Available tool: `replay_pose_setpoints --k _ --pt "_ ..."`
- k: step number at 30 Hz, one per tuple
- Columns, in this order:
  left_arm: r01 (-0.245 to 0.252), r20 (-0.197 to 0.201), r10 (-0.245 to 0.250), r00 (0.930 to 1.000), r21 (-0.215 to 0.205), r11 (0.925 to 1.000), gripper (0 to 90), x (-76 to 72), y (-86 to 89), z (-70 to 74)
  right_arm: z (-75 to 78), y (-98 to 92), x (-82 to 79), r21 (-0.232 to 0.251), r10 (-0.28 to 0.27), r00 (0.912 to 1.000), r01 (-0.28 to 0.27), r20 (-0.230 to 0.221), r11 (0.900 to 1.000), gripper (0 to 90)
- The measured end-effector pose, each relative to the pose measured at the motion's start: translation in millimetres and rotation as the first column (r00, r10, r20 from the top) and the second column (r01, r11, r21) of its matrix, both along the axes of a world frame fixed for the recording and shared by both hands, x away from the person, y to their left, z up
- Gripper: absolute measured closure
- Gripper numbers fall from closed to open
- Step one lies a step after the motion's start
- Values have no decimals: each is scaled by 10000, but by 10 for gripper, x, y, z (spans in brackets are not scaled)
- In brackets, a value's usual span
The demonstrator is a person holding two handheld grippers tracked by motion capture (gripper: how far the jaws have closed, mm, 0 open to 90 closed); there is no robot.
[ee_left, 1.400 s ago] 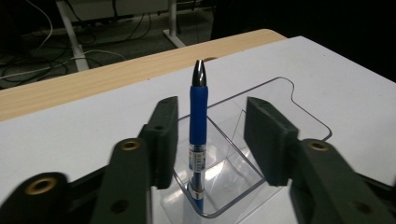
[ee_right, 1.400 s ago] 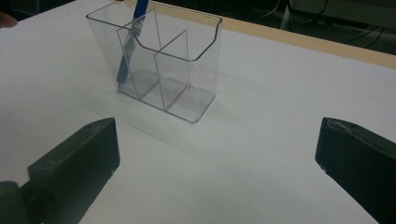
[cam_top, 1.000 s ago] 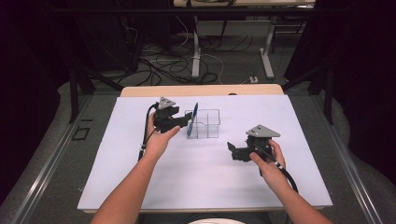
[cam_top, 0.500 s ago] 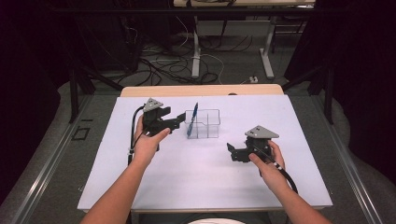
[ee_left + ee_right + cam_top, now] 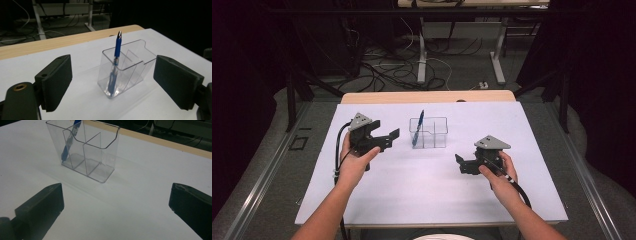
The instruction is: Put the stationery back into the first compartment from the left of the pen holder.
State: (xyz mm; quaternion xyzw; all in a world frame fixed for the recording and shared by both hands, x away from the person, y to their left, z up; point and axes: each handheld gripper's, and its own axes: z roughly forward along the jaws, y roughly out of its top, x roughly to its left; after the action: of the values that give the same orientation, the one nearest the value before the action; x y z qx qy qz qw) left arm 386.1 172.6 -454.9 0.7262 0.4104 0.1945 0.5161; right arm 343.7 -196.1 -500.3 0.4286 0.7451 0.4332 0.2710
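A clear plastic holder with several compartments stands on the white table top. A blue pen leans upright in its left compartment. My left gripper hovers to the left of the holder, apart from it and pointing at it. Its jaws have just been opening and nothing is between them. In the left gripper view the pen and holder lie beyond the open left gripper. My right gripper rests open right of the holder, facing the holder and pen.
A wooden strip runs along the far table edge. Beyond it, cables and desk legs lie on the dark floor. A metal rail borders the left side.
My left gripper has drawn back to the left from the holder and its jaws stand wider; the pen stays standing in the holder. The right gripper has not moved.
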Motion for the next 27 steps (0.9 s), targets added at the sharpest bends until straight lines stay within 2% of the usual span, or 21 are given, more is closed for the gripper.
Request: replay_pose_setpoints --k 2,6,10,15,18,19,22,27 --pt "-93 57 92 9999 174 9998 128 -57 35 -14 -6 0 -4 13 -26 10000 26 -33 10000 0" --pt "29 74 -30 10000 202 9998 5 -177 124 -46 -24 7 -4 -46 -4 10000 4 -64 10000 0" --pt "-61 85 60 9999 128 9999 1 -300 214 -100 -26 14 -8 -89 -32 9999 31 -103 10000 0" --pt "-383 -314 383 9988 -5 9993 1 -402 367 -231 -32 17 -8 -148 3 10000 -4 -98 9999 0" --pt "-634 -445 627 9970 -151 9979 1 -426 414 -260 -28 15 -11 -149 -75 10000 75 -2 9999 0" --pt "-667 -446 663 9968 -77 9977 1 -433 443 -268 -28 15 -11 -149 -75 10000 75 -2 9999 0" --pt "-1108 -567 1094 9924 -230 9936 1 -477 516 -315 -38 7 -15 -165 -49 10000 48 -59 9999 0" --pt "-1571 -607 1557 9859 -186 9874 1 -498 566 -372 -54 -21 -6 -107 -93 9998 91 -151 9999 0"
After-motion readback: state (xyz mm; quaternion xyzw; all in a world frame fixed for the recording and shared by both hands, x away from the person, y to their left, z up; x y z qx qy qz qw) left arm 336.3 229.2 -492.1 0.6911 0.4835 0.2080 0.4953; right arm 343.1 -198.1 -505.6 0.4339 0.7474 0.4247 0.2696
